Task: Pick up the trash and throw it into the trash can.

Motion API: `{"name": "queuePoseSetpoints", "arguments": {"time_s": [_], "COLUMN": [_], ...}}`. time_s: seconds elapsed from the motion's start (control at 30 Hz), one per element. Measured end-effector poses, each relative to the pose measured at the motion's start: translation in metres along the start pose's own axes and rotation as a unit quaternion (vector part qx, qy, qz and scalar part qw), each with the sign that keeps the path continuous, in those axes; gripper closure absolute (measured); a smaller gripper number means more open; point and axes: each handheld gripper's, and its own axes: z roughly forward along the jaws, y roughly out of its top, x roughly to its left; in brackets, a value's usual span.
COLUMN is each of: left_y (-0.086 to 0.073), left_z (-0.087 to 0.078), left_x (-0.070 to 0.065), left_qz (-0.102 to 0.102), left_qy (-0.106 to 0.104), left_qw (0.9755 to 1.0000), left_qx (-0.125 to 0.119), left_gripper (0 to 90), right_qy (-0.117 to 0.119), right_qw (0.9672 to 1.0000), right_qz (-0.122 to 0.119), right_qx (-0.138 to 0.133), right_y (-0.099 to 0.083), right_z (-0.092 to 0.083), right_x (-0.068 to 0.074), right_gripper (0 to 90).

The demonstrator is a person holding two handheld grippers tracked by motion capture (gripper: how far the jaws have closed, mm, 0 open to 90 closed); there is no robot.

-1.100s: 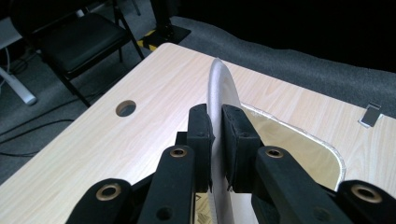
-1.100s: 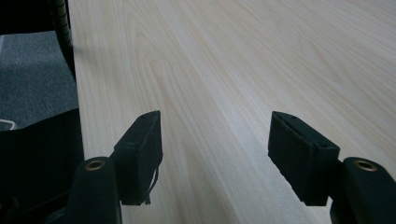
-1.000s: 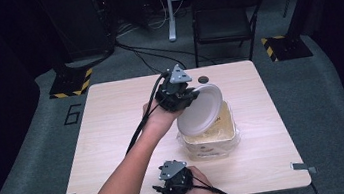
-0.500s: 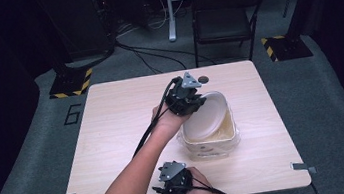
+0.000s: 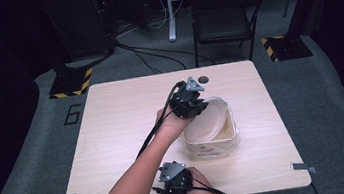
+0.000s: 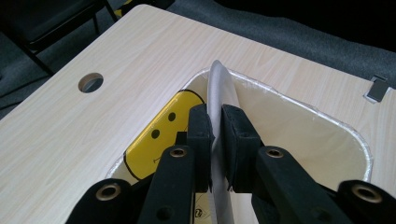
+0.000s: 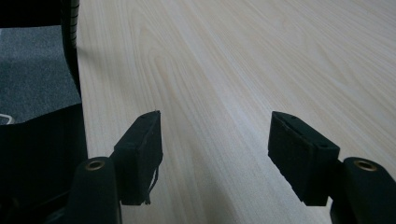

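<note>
Lowered since the earlier frame: white plate (image 6: 219, 93) on edge inside tub (image 5: 232, 132) with smiley label; pinched between left gripper (image 6: 215, 135) pads; right gripper (image 7: 215, 140) released, nothing between.

white lid (image 5: 204, 125) in left gripper (image 5: 192, 105)

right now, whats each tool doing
Left tool: closed on the rim of the white plate, over the tub.
Right tool: open, holding nothing, above the table.
</note>
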Motion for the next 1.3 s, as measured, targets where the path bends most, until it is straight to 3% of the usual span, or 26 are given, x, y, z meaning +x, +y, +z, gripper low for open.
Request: {"name": "queuePoseSetpoints", "arguments": {"time_s": [0.23, 0.6, 0.9, 1.3], "left_y": [-0.004, -0.008, -0.008, -0.022], "left_z": [0.006, 0.005, -0.012, -0.049], "left_x": [-0.001, 0.001, 0.002, 0.026], "left_qz": [0.004, -0.006, 0.005, -0.014], "left_qy": [-0.002, -0.012, -0.002, 0.026], "left_qw": [1.0000, 0.9999, 1.0000, 0.9993], "left_qx": [0.005, 0.003, -0.006, -0.021], "left_gripper": [81.5, 77.3, 74.6, 74.6], "right_qy": [0.003, 0.004, 0.000, 0.000], "right_qw": [1.0000, 1.0000, 1.0000, 1.0000], "right_qz": [-0.003, -0.004, -0.004, -0.005], "right_qx": [0.000, 0.001, 0.002, 0.003], "right_y": [0.000, -0.001, -0.001, -0.002], "right_z": [-0.001, -0.001, 0.001, 0.001], "right_x": [0.000, 0.000, 0.001, -0.002], "right_gripper": [34.1, 34.1, 34.1, 34.1]}}
